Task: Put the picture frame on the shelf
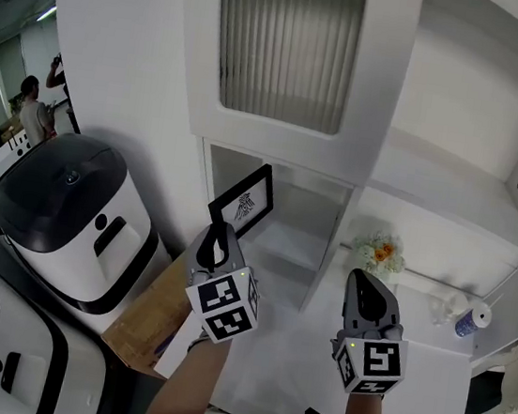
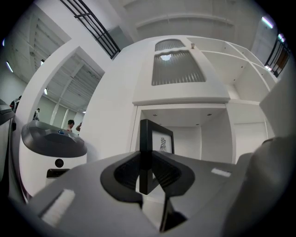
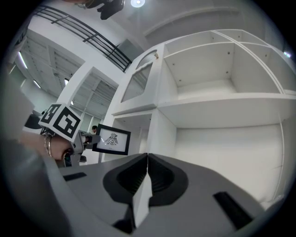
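A black picture frame (image 1: 244, 199) with a small line drawing on white paper is held upright in my left gripper (image 1: 218, 239), whose jaws are shut on the frame's edge (image 2: 144, 157). It hangs in front of the open lower compartment of the white shelf unit (image 1: 293, 239). The right gripper view shows the frame (image 3: 111, 139) from the side, in front of that compartment. My right gripper (image 1: 367, 296) is shut with nothing between its jaws, to the right of the frame and facing the wide shelf bay (image 3: 222, 139).
A ribbed glass cabinet door (image 1: 287, 44) sits above the compartment. Small flowers (image 1: 379, 253) and a white-and-blue object (image 1: 472, 319) stand on the white ledge at right. Two white-and-black round machines (image 1: 73, 219) and a cardboard piece (image 1: 152, 315) stand at left. People stand far back left (image 1: 33, 110).
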A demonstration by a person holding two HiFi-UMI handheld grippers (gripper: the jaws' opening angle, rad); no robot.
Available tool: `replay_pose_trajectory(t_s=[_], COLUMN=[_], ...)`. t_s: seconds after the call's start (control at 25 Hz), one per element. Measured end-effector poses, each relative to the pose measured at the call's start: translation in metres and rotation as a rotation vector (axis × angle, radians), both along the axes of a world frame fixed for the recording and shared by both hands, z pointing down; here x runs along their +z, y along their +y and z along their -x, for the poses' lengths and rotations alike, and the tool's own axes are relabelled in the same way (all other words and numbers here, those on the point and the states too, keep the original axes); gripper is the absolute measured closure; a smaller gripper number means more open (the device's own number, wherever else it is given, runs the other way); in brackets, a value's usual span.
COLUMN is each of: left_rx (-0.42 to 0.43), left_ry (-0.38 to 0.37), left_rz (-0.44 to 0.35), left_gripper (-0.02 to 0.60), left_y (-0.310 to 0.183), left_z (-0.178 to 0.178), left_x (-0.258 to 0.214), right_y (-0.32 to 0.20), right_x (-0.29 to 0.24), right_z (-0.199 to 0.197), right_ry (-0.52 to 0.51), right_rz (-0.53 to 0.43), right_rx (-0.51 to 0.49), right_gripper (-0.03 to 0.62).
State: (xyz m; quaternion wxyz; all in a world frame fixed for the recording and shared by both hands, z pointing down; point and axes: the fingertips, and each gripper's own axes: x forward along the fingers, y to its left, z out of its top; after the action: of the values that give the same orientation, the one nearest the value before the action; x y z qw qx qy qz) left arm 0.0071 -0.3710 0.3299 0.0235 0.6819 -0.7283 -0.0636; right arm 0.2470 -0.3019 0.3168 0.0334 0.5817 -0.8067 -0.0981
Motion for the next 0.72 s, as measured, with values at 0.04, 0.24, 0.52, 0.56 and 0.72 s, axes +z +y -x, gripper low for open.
replay_pose_trajectory(t_s=[0.04,0.24,0.52,0.56,0.72], left_rx=[-0.007,-0.029,-0.094,-0.104,-0.14], left_ry=[0.005,0.021,0.056,0.059,0.076], left_rz=[0.008,0.049,0.085,0.083,0.088], left_gripper=[0.502,0.502,0.502,0.502,0.502], left_y=[-0.004,-0.023,-0.048,-0.05,-0.06], left_z=[0.001,0.003,0.009,0.01,0.014], left_x=[0.002,0.016,0.03,0.031,0.037], right_y=[-0.002,-0.012,-0.022,-0.023,-0.027], right_x=[0.002,0.011,0.026,0.029,0.037], right_z=[0.0,-0.002,-0.002,-0.001,-0.001], right_ry=[0.001,-0.002,-0.004,-0.003,-0.004], right_rz=[0.006,0.025,0.053,0.06,0.079], right_rx=[0.001,0.001,0.006,0.006,0.005], right_gripper=[0.585,0.585,0.585,0.585,0.585])
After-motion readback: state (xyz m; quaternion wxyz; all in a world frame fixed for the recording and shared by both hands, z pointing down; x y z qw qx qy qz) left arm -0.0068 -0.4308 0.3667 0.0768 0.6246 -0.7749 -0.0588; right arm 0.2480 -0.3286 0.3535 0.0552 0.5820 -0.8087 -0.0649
